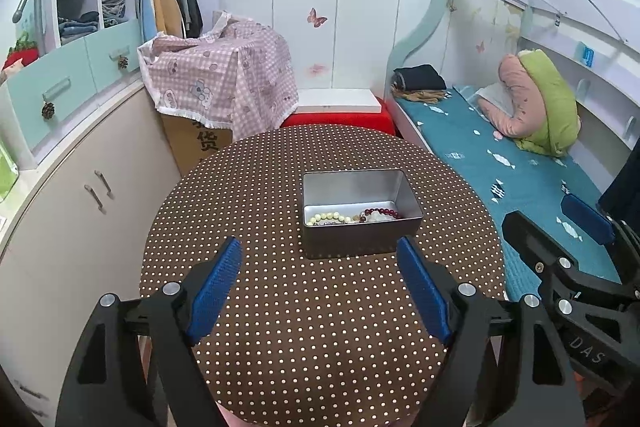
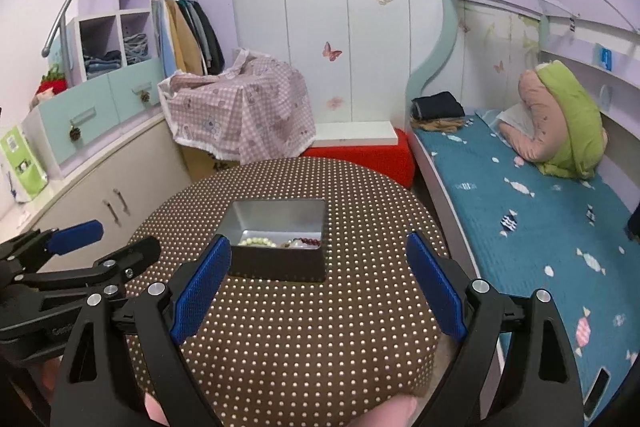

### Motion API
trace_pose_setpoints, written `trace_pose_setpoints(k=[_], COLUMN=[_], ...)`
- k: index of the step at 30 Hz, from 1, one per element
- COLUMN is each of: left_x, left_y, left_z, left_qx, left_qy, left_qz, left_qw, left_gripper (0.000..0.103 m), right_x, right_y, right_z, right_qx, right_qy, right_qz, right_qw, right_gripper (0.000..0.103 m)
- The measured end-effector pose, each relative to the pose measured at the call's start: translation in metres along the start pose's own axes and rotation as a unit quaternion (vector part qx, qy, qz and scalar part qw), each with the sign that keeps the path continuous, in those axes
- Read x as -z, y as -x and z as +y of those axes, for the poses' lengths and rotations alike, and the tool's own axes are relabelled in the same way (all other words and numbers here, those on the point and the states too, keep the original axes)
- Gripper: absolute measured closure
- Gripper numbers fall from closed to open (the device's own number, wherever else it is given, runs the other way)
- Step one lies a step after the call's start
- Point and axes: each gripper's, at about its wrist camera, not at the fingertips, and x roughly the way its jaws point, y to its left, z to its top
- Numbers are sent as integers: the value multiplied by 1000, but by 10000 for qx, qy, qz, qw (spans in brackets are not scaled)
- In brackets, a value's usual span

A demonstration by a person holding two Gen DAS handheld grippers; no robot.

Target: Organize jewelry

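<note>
Blue-padded fingers (image 1: 216,287) of the left gripper (image 1: 320,247) sit closest to view, spread wide with nothing between them but the dotted brown cloth of the round table (image 1: 280,327). Just beyond their tips stands the metal tin (image 1: 360,239), an open rectangular box with no lid on it, resting near the middle of the table. Inside the tin, along its near wall, lie the bracelets: a cream bead bracelet (image 1: 330,216) toward the left and a dark red bead bracelet (image 1: 386,213) toward the right, with a few paler beads tangled between them. The rest of the tin's floor is bare metal.

From the other side, the right gripper (image 2: 318,247) is likewise released, its pads well apart and gripping nothing. The tin (image 2: 276,263) stands just ahead of its fingertips, with the left pad (image 2: 200,287) overlapping the tin's near left corner in this view; whether it touches I cannot tell. The beads (image 2: 280,242) show just over the tin's near rim, clear of both pads.

Each gripper shows in the other's view, off to either side of the tin and apart from it. No jewelry lies on the cloth around the tin.

Beyond the tin, past the far edge of the table, sits a red stool (image 1: 340,121) with a white board on it; to the tin's right runs a bed with a teal cover (image 1: 520,179).
</note>
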Motion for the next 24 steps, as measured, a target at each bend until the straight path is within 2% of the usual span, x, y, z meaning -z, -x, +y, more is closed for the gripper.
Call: trace_pose_setpoints(k=[17, 24], left_x=[6, 9], left_y=[7, 9], left_z=[9, 14], left_qx=[-6, 6], left_qy=[85, 86], left_qz=[-22, -5], left_qw=[10000, 10000], left_gripper=[26, 26], right_x=[-2, -2], right_y=[11, 12], right_z=[15, 17], right_qx=[126, 55], right_qy=[147, 23], right_qz=[-11, -32], right_qw=[9998, 10000], right_gripper=[17, 17])
